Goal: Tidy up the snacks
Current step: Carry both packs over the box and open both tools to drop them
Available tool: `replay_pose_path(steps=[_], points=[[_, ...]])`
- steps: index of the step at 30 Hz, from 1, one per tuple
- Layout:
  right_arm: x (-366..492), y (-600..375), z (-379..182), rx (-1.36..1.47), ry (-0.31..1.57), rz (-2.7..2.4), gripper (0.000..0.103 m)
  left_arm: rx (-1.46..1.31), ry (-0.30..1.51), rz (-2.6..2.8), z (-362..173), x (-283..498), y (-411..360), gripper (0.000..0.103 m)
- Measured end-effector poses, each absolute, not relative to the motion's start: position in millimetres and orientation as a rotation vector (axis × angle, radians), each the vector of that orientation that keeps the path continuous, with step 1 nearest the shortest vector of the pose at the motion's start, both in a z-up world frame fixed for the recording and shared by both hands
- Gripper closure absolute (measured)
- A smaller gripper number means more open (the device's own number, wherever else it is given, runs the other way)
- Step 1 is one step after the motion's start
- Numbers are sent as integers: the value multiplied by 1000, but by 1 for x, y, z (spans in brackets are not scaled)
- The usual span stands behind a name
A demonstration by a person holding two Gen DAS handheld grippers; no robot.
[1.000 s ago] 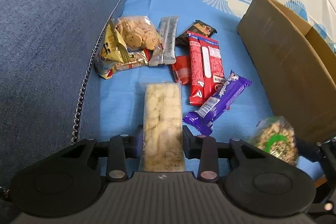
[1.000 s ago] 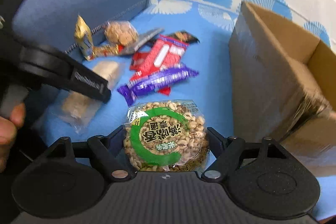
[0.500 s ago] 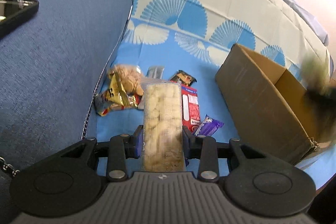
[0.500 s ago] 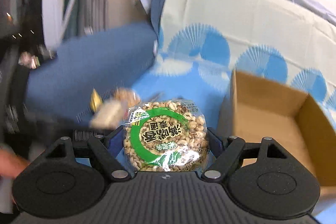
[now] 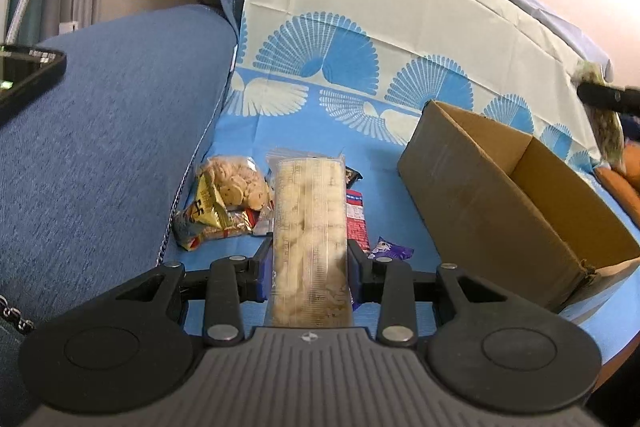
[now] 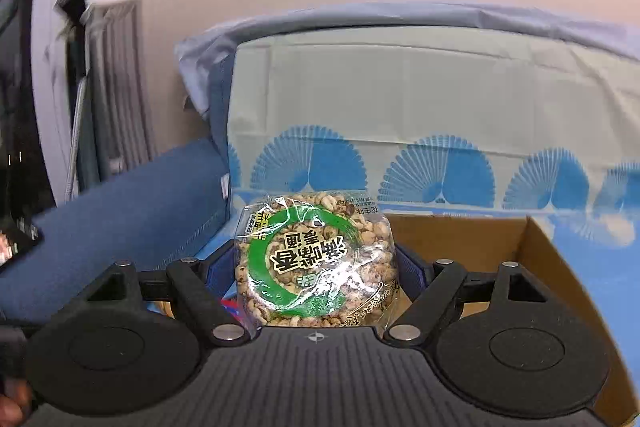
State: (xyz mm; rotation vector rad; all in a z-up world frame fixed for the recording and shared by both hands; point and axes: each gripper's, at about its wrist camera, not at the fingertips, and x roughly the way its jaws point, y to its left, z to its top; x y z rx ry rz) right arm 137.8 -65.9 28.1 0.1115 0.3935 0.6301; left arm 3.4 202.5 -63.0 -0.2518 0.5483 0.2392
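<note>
1. My right claw (image 6: 316, 263) is clamped on a round puffed-grain cake (image 6: 316, 259); its green ring label carries Chinese characters that appear upside down from here.
2. My left claw (image 5: 308, 263) grips a long clear cracker pack (image 5: 308, 227); its print is too faint to read.
3. The cake hangs over the open cardboard box (image 6: 532, 267), whose inside looks bare.
4. From the left camera, the box (image 5: 492, 195) stands right of the pile: cookie bag (image 5: 236, 179), yellow packet (image 5: 208, 207), red pack (image 5: 357, 219), purple wrapper (image 5: 390, 249).
5. All lie on a blue sheet (image 5: 288, 131) with fan prints, on a sofa; a blue cushion (image 5: 100, 147) rises at left.
6. A phone (image 5: 28, 75) sits on that cushion, well apart from the snacks.
</note>
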Motion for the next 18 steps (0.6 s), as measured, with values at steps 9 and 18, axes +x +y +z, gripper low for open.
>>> replay_pose_path(steps=[9, 18], points=[[172, -103, 13, 209, 418, 550, 22, -359, 556, 291, -50, 21, 195, 63], [196, -151, -5, 330, 473, 392, 22, -399, 512, 226, 3, 63, 160, 63]])
